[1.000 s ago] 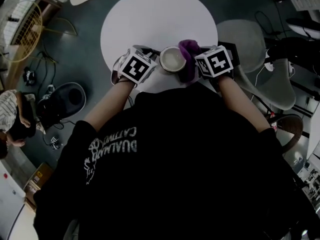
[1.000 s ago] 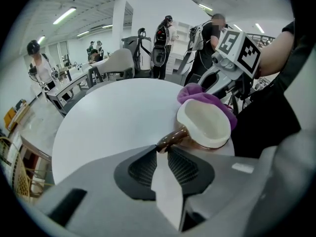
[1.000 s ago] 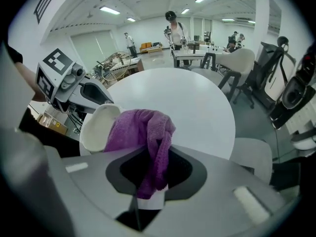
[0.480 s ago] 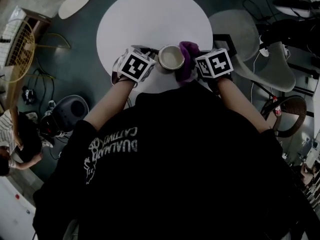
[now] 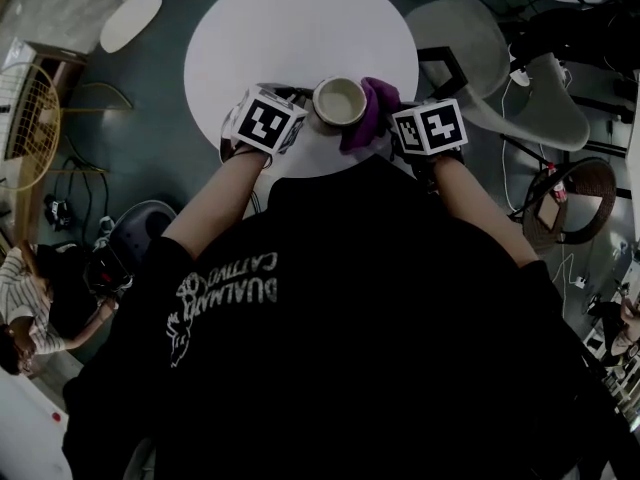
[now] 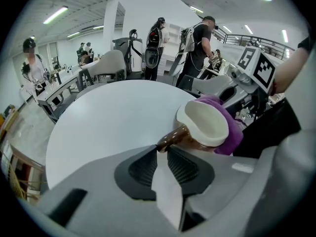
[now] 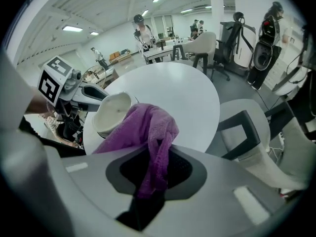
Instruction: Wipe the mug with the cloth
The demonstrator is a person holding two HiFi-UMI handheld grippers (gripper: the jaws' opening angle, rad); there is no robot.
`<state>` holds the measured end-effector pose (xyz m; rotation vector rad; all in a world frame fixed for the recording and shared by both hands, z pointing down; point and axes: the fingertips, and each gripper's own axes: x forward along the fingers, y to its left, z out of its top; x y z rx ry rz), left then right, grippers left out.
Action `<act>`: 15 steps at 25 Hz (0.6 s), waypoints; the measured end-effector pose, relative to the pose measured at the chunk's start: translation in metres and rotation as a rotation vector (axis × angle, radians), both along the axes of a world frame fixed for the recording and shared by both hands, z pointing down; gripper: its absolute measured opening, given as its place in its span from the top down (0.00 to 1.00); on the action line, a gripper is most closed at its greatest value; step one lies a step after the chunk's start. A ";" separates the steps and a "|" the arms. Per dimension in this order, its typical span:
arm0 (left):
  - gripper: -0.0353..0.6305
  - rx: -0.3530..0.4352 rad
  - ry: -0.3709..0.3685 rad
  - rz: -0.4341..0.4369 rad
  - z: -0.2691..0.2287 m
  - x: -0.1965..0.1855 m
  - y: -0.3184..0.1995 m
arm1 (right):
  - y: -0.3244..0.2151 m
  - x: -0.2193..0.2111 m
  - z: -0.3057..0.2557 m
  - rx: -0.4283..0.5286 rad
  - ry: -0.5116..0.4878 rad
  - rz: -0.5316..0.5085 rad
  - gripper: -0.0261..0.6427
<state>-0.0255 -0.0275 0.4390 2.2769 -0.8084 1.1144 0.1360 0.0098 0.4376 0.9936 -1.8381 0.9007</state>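
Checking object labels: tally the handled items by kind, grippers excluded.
mug: 1
cloth: 1
total: 2

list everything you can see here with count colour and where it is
table: one, white, round, in front of the person
mug: one, brown outside, cream inside, above the table's near edge
cloth: one, purple, against the mug's right side
chair: one, grey, right of the table
people: several, dark clothes, in the room behind the table
left gripper: one, grey, closed on the mug's handle
right gripper: one, grey, closed on the cloth
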 end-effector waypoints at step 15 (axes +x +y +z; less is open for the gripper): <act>0.85 0.009 -0.019 0.088 0.002 0.002 0.005 | 0.033 -0.008 0.000 0.000 -0.019 0.054 0.85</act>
